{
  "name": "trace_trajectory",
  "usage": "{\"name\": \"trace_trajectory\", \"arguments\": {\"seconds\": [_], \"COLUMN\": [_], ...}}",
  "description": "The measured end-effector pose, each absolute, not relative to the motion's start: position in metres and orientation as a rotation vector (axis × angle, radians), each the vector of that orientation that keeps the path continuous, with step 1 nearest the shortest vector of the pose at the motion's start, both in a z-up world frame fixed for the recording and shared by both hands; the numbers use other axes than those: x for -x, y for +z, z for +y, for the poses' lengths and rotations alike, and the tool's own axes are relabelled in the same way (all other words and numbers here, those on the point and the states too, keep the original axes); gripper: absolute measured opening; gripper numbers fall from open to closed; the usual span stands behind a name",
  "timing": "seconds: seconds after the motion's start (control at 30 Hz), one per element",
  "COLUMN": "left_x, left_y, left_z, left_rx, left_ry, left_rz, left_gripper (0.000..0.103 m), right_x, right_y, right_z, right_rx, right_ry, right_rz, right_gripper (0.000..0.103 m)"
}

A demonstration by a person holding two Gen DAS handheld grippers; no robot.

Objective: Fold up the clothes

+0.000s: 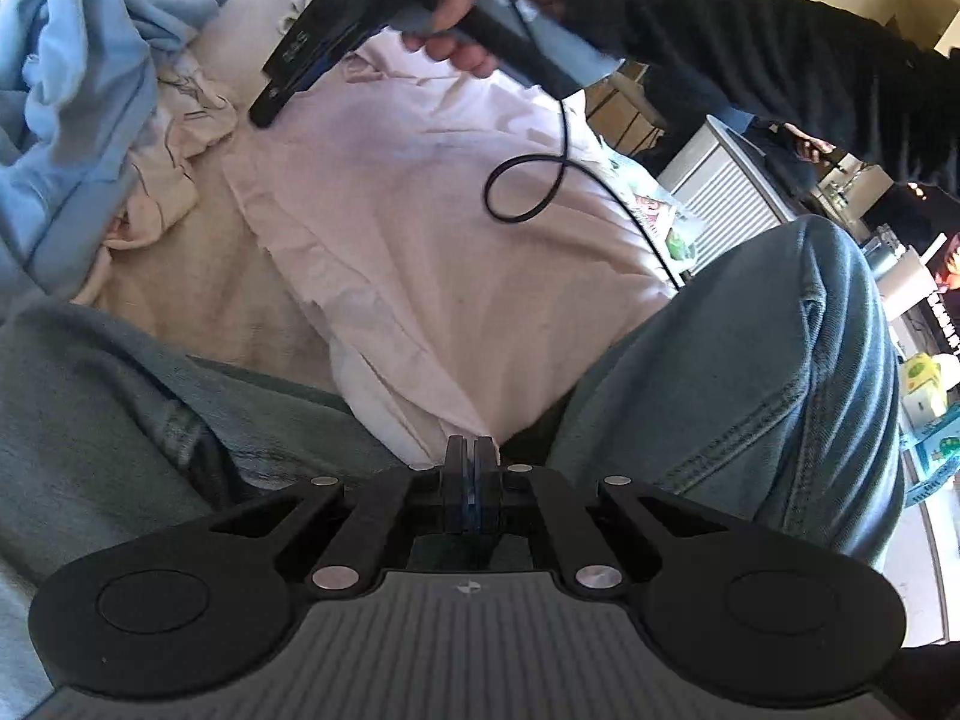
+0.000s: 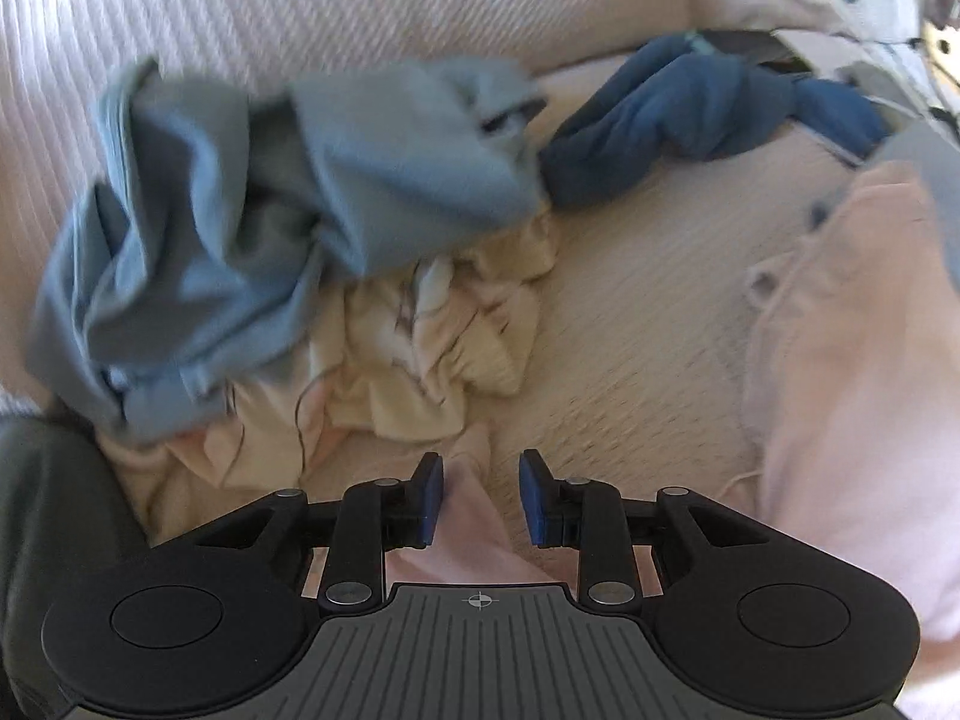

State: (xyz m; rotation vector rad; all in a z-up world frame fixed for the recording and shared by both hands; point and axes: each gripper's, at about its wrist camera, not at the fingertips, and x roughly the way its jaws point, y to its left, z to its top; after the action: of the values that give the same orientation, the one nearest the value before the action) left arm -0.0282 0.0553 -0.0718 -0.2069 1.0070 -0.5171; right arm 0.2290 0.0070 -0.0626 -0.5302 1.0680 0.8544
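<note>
A pale pink garment [image 1: 420,228] lies spread on the bed between the person's knees. My left gripper [image 1: 471,456] is shut on its near corner, low by the lap. My right gripper [image 1: 264,111] hovers over the garment's far left edge in the left wrist view. In the right wrist view the right gripper [image 2: 480,498] is open, with a fold of the pink garment [image 2: 474,510] lying between its blue pads [image 2: 432,498]. More of the pink garment [image 2: 852,372] shows at the right.
A crumpled light blue garment [image 2: 252,222], a cream garment [image 2: 420,360] and a dark blue garment [image 2: 690,114] lie heaped on the beige bed cover [image 2: 648,324]. The person's jeans-clad knees [image 1: 780,372] flank the left gripper. A black cable [image 1: 534,180] hangs over the pink garment.
</note>
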Motion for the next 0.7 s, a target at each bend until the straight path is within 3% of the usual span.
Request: {"name": "trace_trajectory", "arguments": {"seconds": [0.07,0.13,0.43,0.7], "left_x": [0.026,0.022,-0.001,-0.019], "left_y": [-0.072,-0.07,-0.041,-0.074], "left_z": [0.054,0.053,0.081,0.098], "left_rx": [0.208,0.198,0.104,0.032], "left_ry": [-0.525,-0.53,-0.45,-0.263], "left_rz": [1.001,0.985,0.867,0.983], "left_gripper": [0.001,0.001,0.001,0.0], "right_x": [-0.227,-0.226,-0.256,-0.283], "right_y": [-0.069,-0.071,0.022,-0.043], "right_z": [0.009,0.01,-0.015,0.007], "right_rx": [0.563,0.581,0.401,0.369], "right_ry": [0.852,0.84,0.768,0.696], "right_rz": [1.071,1.069,0.751,0.867], "right_gripper": [0.025,0.003,0.003,0.005]}}
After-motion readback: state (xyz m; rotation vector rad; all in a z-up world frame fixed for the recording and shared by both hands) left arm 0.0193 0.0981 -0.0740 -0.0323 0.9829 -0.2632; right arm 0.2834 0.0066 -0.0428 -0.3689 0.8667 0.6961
